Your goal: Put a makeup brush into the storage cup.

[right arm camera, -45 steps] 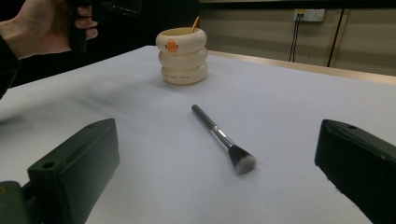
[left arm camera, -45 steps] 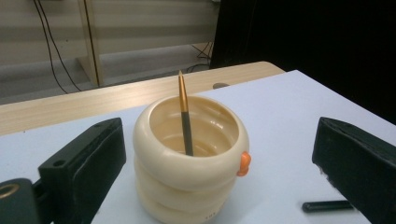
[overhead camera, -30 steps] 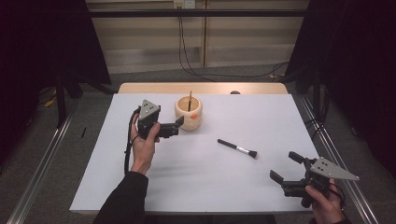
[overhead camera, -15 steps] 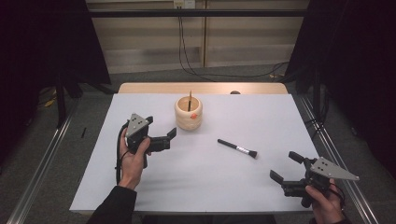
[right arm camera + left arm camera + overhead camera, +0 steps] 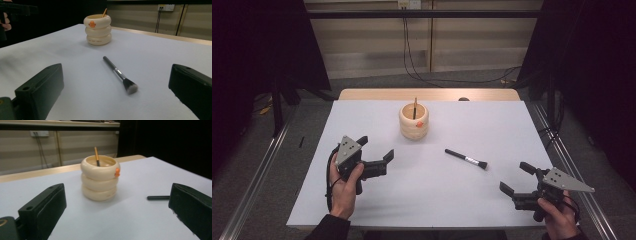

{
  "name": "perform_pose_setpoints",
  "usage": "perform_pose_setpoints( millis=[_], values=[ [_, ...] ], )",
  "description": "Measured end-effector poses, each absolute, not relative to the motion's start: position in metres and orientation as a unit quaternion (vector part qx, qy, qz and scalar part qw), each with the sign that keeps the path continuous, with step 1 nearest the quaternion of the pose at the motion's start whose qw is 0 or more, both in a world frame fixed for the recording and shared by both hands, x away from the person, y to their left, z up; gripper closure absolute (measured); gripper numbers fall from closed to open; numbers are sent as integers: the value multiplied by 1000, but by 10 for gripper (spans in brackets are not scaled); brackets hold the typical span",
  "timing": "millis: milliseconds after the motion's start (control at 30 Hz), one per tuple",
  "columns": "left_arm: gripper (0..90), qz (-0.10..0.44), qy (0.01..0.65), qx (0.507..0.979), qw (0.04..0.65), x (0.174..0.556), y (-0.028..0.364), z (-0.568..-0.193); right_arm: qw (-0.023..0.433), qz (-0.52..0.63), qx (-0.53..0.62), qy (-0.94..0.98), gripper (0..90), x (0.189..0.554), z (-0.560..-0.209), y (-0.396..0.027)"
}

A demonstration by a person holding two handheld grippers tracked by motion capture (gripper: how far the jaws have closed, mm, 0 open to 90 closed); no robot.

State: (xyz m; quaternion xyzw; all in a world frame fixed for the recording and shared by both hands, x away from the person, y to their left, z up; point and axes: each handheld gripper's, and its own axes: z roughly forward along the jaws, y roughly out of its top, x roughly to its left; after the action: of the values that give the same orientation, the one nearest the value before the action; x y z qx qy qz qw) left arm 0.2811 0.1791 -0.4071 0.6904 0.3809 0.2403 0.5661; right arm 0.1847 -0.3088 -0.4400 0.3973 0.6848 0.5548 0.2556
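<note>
standing near the far edge of the bench (image 5: 362, 115), about midway along it, a cream ringed cup (image 5: 414, 121) is seen upright with a thin wooden stick (image 5: 415, 106) leaning inside it and a small orange duck mark (image 5: 417, 124) on its front. a black makeup brush (image 5: 466, 159) is laid flat on the white surface, nearer the right edge and well apart from the cup, its bristles turned toward the near right corner. the left tool (image 5: 376, 153) is held above the bench close to the left edge, its jaws spread wide and nothing gripped. the right tool (image 5: 518, 177) is kept by the near right corner, likewise released with jaws apart, the brush lying ahead of it untouched.
</note>
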Motion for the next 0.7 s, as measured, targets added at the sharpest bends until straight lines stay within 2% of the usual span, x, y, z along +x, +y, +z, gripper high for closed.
perform_pose_setpoints(
  millis=[267,700],
  values=[
    [10,263,382,685,562,256,193,-410,256,553,400,684,0,185,-440,-310],
    [7,267,397,673,565,221,212,-422,258,556,402,680,0,184,-440,-309]
  ],
)
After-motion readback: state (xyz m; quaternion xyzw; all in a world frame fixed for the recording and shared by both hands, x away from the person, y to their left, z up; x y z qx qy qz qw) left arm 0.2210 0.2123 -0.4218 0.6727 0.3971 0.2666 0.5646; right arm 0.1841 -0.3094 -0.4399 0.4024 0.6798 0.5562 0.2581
